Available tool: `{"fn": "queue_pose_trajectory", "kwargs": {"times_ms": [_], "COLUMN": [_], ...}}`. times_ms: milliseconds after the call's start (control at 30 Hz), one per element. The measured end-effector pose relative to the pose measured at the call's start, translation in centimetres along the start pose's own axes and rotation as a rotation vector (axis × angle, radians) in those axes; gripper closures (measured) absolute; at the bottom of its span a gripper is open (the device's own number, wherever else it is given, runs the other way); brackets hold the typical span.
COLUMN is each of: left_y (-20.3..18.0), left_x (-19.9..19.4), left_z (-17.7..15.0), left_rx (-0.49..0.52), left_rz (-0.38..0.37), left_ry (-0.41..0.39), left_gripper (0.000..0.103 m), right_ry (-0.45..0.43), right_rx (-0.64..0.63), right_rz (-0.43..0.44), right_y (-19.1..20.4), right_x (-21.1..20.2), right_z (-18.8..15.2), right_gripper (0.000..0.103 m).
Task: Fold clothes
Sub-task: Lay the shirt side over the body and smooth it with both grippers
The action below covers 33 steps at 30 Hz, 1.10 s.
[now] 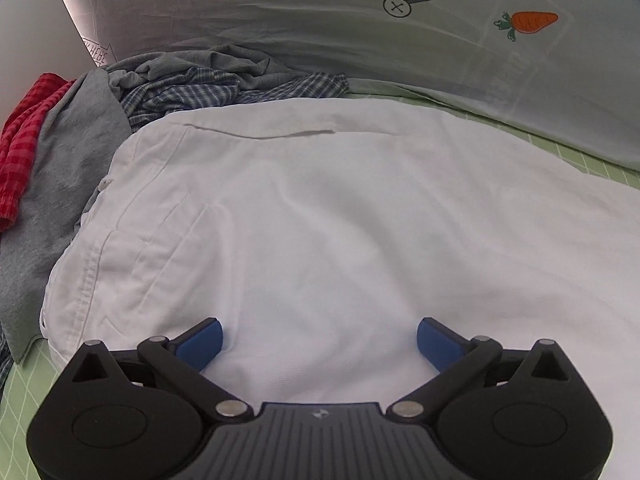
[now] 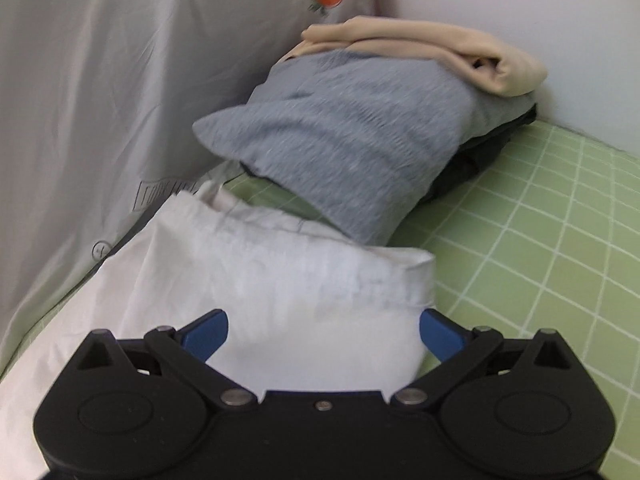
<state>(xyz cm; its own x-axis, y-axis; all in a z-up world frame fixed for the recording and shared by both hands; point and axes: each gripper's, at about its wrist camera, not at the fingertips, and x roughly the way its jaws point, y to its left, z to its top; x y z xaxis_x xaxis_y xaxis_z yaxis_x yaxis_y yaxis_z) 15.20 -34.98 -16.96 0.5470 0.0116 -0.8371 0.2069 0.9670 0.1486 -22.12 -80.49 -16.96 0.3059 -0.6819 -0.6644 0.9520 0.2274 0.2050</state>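
Observation:
A white garment [image 1: 320, 208] lies spread flat on the green checked sheet [image 1: 24, 380], filling the left wrist view. My left gripper [image 1: 319, 342] hovers over its near part, blue pads wide apart, nothing pinched. In the right wrist view the same white garment [image 2: 256, 280] ends in a folded edge at the right. My right gripper [image 2: 324, 334] stands open over that end, its right fingertip [image 2: 440, 338] just past the cloth's edge, above the green sheet [image 2: 540, 260].
An unfolded heap lies at the left: a red checked piece [image 1: 24, 148], a grey garment [image 1: 60, 184] and a blue plaid one [image 1: 192, 88]. A stack with a grey garment [image 2: 352, 148] and a beige one [image 2: 432, 52] sits by the wall. A pale carrot-print pillow [image 1: 400, 40] lines the back.

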Motion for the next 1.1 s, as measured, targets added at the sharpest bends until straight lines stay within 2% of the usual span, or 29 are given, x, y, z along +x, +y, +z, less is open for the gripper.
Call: {"fn": "queue_pose_trajectory", "kwargs": {"times_ms": [67,267,533,633,667,767,967,1033,1100], "left_y": [-0.2,-0.4,0.3,0.2,0.2,0.2,0.0,0.0,0.0], "left_x": [0.2,1.0,0.9,0.8,0.8,0.8,0.8,0.8,0.9], "left_z": [-0.1,0.2,0.0,-0.1,-0.1,-0.2,0.0,0.2,0.3], "left_rx": [0.007,0.018,0.001,-0.002,-0.003,-0.008,-0.022,-0.021,-0.021], "left_rz": [0.008,0.013,-0.009,-0.004,-0.003,-0.003,0.012,0.013,0.009], "left_ry": [0.005,0.036,0.02,0.013,0.012,0.007,0.019,0.032,0.036], "left_gripper": [0.0,0.0,0.0,0.0,0.0,0.0,0.0,0.0,0.0], "right_ry": [-0.017,0.041,0.045,0.047,0.049,0.062,0.078,0.094,0.096], "right_rx": [-0.015,0.001,-0.024,-0.008,0.0,0.036,0.04,0.018,-0.042], "right_rz": [-0.012,0.039,0.14,0.086,0.093,0.181,0.247,0.287,0.284], "right_y": [-0.5,-2.0,0.9,2.0,2.1,1.9,2.5,3.1,4.1], "right_x": [-0.7,1.1,2.8,3.1,3.1,2.9,2.8,2.8,2.7], "right_z": [-0.1,-0.8,-0.1,0.0,0.1,0.2,0.0,0.0,-0.3], "right_gripper": [0.0,0.0,0.0,0.0,0.0,0.0,0.0,0.007,0.028]}}
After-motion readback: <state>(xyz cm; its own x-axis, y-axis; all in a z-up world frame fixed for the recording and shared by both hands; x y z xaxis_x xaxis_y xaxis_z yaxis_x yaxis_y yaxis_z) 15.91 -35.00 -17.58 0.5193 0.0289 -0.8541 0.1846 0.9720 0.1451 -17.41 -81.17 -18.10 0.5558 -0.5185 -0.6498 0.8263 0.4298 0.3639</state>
